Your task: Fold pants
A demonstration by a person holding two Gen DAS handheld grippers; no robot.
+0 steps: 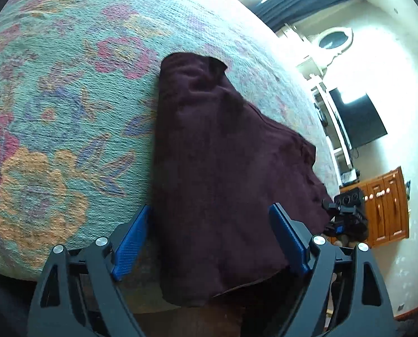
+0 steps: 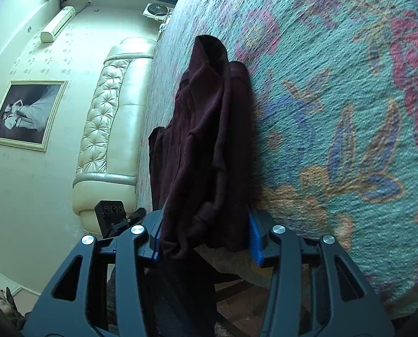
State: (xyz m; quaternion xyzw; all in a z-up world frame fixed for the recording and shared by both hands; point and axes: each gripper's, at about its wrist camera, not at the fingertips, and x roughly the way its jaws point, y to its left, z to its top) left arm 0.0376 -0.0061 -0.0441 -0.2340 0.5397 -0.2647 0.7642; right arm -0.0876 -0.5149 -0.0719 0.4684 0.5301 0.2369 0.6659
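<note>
The pants (image 1: 223, 146), of dark maroon cloth, lie folded into a long narrow bundle on the flowered bedcover (image 1: 54, 112), with their near end at the edge of the bed, between the two grippers. In the left wrist view the left gripper (image 1: 209, 241) stands wide: its blue pads (image 1: 130, 241) are on either side of the cloth and do not press on it, so I judge that it has let the fold go. In the right wrist view the right gripper (image 2: 204, 238) is about half open with the bunched edge of the pants between the jaws; the cloth fills the gap, but I cannot tell whether the pads press on it or only stand beside it. This edge looks thick and untidy, probably because several layers meet there. Beyond the bed a cream padded headboard (image 2: 110, 118) and a framed picture (image 2: 26, 112) stand at the wall.
</note>
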